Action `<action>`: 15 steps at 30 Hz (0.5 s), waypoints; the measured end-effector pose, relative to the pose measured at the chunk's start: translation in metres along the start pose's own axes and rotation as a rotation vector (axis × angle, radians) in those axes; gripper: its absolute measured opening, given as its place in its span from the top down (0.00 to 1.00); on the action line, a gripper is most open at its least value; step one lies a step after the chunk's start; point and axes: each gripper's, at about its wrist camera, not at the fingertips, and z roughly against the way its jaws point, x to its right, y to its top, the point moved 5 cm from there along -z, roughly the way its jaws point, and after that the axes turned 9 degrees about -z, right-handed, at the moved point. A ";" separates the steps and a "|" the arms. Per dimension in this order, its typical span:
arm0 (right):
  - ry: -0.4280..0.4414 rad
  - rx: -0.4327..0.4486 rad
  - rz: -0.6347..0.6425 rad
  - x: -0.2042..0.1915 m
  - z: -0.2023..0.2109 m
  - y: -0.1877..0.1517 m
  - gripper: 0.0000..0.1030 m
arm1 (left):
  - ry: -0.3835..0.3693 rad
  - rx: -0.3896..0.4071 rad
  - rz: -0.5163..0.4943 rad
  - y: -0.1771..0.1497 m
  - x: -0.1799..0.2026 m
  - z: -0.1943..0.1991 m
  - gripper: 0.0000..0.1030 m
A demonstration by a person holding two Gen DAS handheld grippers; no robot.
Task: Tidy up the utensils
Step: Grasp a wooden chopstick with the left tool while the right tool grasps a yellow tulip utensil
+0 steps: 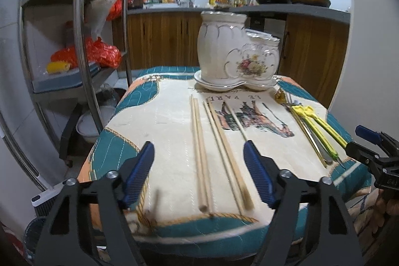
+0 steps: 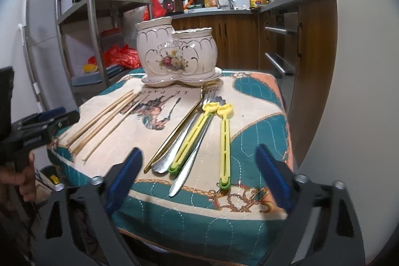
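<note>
Left wrist: chopsticks [image 1: 202,153] between parted, empty left gripper [image 1: 199,176] jaws; holder [image 1: 224,51] behind. Right wrist only: spoons, clips [image 2: 224,141] before empty, wide-open right gripper [image 2: 199,176].

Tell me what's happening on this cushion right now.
A person holds two blue-padded grippers over a patterned cushion. The left gripper, open, hovers over wooden chopsticks; the right gripper, also open, faces metal cutlery and yellow plastic clips. Nothing is held, and nothing shows above the rim of the white floral ceramic holder.
</note>
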 end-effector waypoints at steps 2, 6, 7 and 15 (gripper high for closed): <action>0.001 -0.012 -0.002 0.000 -0.003 0.000 0.29 | -0.021 -0.039 -0.012 0.002 -0.002 -0.011 0.43; 0.003 -0.030 -0.010 0.004 -0.006 0.003 0.40 | -0.075 -0.103 0.009 0.009 -0.010 -0.030 0.51; 0.002 -0.032 -0.010 0.005 -0.007 0.004 0.41 | -0.082 -0.112 0.014 0.010 -0.012 -0.033 0.55; 0.003 -0.049 -0.035 0.011 -0.012 0.010 0.42 | -0.112 -0.211 0.033 0.013 -0.025 -0.064 0.73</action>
